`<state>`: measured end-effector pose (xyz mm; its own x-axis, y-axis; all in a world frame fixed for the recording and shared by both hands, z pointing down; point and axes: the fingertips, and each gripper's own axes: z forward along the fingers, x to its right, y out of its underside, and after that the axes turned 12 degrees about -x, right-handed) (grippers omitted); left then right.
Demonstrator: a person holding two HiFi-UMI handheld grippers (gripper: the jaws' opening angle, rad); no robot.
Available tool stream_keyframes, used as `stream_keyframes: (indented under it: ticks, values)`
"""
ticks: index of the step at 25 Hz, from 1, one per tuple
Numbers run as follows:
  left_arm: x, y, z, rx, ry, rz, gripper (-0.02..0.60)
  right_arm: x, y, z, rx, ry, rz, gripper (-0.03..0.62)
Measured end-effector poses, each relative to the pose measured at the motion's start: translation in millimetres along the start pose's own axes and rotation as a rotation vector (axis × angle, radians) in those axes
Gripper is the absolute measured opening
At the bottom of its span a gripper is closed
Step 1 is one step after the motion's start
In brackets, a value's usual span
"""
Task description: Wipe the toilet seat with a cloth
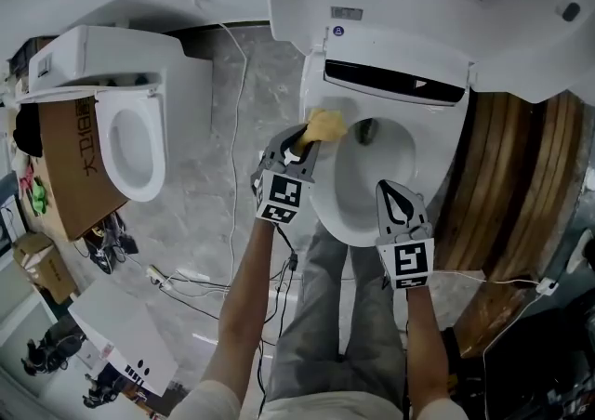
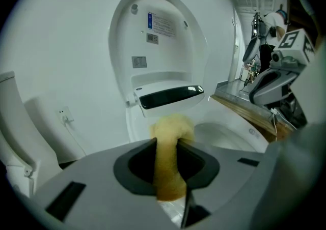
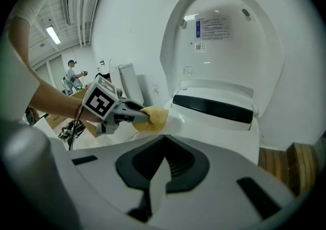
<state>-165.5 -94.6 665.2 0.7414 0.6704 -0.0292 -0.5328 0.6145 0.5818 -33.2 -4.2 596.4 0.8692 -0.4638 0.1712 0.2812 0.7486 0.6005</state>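
A white toilet stands with its lid [image 1: 446, 9] raised and its seat [image 1: 327, 203] down around the bowl. My left gripper [image 1: 304, 142] is shut on a yellow cloth [image 1: 325, 125], which rests on the seat's far left rim, just below the black-fronted rear unit [image 1: 395, 82]. In the left gripper view the cloth [image 2: 170, 135] bulges out between the jaws. The right gripper view shows the cloth [image 3: 153, 118] pressed on the seat [image 3: 204, 124]. My right gripper [image 1: 397, 190] hovers over the seat's near right rim, shut and holding nothing.
A second white toilet [image 1: 130, 139] and a cardboard box [image 1: 70, 158] stand at the left. Cables [image 1: 200, 283] trail over the grey floor. A wooden platform [image 1: 507, 186] borders the toilet on the right. The person's legs [image 1: 349, 316] are in front of the bowl.
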Motion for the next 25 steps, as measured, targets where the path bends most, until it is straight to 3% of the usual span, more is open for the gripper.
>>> stream_keyframes:
  ticks: [8,25]
  values:
    - [4.9,21.1,31.0,-0.083,0.029,0.103,0.098,-2.8,25.5,7.8,-0.031,0.036,0.043,0.008]
    - [23.6,37.3,25.2,-0.088,0.088,0.193,0.098,-31.7,54.2,5.5,-0.039,0.096,0.14,0.008]
